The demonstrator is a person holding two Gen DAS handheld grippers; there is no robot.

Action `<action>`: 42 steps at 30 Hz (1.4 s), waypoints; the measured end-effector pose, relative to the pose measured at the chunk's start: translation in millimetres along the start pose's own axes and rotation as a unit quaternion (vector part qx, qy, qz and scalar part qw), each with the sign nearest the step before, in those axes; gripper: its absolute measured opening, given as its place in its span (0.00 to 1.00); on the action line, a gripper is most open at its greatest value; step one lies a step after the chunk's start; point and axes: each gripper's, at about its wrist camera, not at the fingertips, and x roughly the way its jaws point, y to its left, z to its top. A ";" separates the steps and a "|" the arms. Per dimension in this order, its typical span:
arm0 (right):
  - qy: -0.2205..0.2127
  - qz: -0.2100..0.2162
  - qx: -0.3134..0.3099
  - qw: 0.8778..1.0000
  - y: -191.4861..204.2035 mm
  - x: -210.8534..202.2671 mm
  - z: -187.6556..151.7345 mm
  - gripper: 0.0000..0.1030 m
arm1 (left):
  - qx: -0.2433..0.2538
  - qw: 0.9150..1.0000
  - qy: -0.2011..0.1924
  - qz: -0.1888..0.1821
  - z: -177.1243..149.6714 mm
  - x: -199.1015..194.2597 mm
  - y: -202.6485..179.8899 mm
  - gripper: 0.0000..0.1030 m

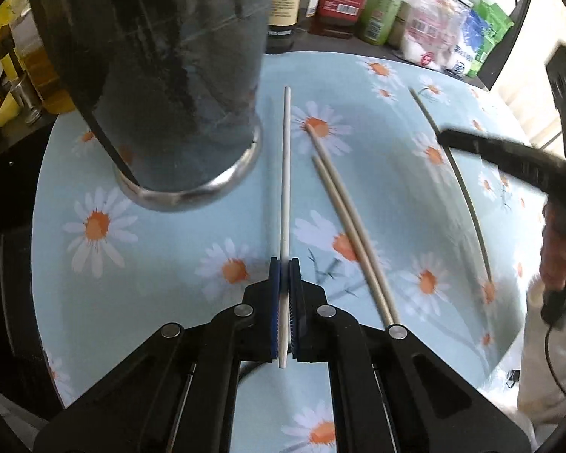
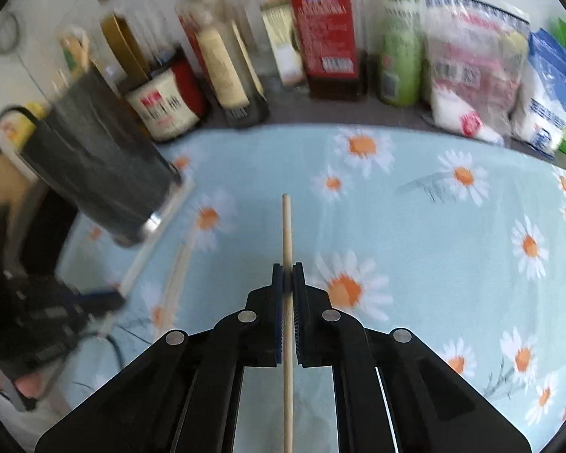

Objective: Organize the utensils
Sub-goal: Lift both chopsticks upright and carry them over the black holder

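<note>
A: What's hard to see?
B: The dark holder (image 1: 162, 75) is cut off at the top, its contents hidden — the right view is blurred.
A: Count?
B: 4 chopsticks on the cloth (image 1: 151, 256).
A: Claws?
B: Left gripper (image 1: 284, 264) is clamped on the white chopstick (image 1: 286, 173), which runs ahead beside the holder. 2 tan chopsticks (image 1: 343, 219) lie loose. Right gripper (image 2: 287, 268) pinches a wooden chopstick (image 2: 286, 226).

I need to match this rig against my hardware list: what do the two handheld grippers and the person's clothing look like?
Both the left gripper and the right gripper have matte black angular plastic linkages with round silver pivot pins, ending in narrow fingers faced with ribbed blue pads. A thin black cable hangs from the right unit's handle. The person's light cream clothing shows at the edge.
</note>
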 end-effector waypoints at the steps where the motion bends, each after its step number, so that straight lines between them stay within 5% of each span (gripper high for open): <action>1: -0.009 0.009 -0.003 1.000 0.4 -2.5 5.0 0.05 | -0.002 1.000 -0.003 0.002 -4.0 -5.4 -2.7 0.05; 13: -0.090 0.122 -0.072 0.986 15.5 -61.2 64.1 0.05 | -0.080 0.990 -0.115 -0.021 -33.2 -97.1 -37.7 0.05; 17: -0.111 0.149 -0.110 0.976 28.0 -76.7 87.0 0.05 | -0.094 0.983 -0.158 0.013 -28.8 -139.3 -42.3 0.05; 21: -0.135 0.196 -0.123 0.964 43.5 -87.8 110.7 0.05 | -0.115 0.971 -0.196 0.074 -18.5 -166.9 -38.8 0.05; 25: -0.138 0.248 -0.142 0.948 61.1 -84.9 127.7 0.05 | -0.141 0.946 -0.260 0.136 -14.5 -190.2 -35.4 0.05; 32: -0.147 0.315 -0.193 0.918 93.7 -81.0 140.2 0.05 | -0.171 0.921 -0.334 0.106 -1.4 -200.7 -22.6 0.05; 42: -0.159 0.336 -0.206 0.905 111.7 -67.5 165.3 0.05 | -0.167 0.925 -0.323 0.112 42.6 -179.5 2.8 0.05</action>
